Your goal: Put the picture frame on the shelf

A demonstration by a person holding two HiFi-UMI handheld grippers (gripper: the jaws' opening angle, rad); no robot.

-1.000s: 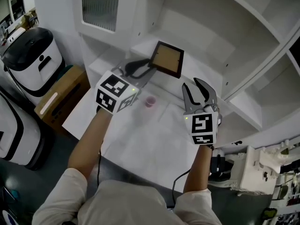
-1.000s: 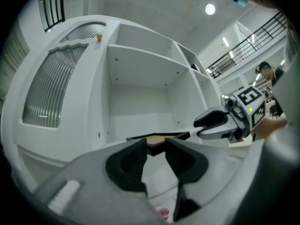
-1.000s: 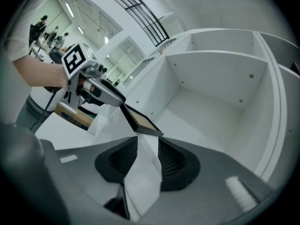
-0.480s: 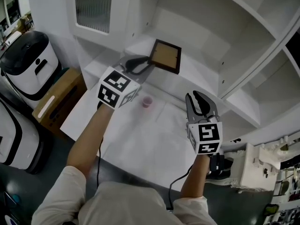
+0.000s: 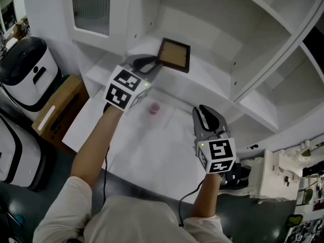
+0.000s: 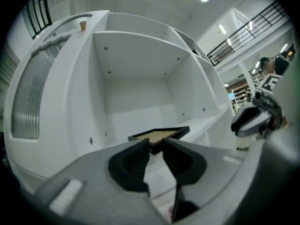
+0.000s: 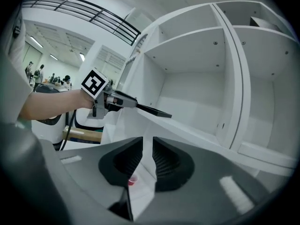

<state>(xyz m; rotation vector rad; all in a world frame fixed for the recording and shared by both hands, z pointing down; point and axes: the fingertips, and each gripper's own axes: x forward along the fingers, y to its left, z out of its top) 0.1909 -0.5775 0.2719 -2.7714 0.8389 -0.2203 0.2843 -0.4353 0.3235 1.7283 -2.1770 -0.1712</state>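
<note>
- Since a second ago, the left gripper has carried the picture frame deeper over the lowest shelf board, while the right gripper has dropped back toward the person over the white table.
- Left tongs are closing with a corner of the frame pinched between their tips; the frame juts out nearly flat, just above the board.
- Right tongs are closing too, with only a slim gap left and nothing between them.
- A small pink cup stands on the table between the two grippers.
- The shelf unit is white with open compartments; a ribbed glass door sits at its left.
- On the floor to the left are a white machine with a dark top and a cardboard box.
- Only the right gripper view shows the frame edge-on, clear of the board, and a bright hall with railings behind.
- Only the left gripper view shows the frame's tan panel against the empty compartment's back wall.
</note>
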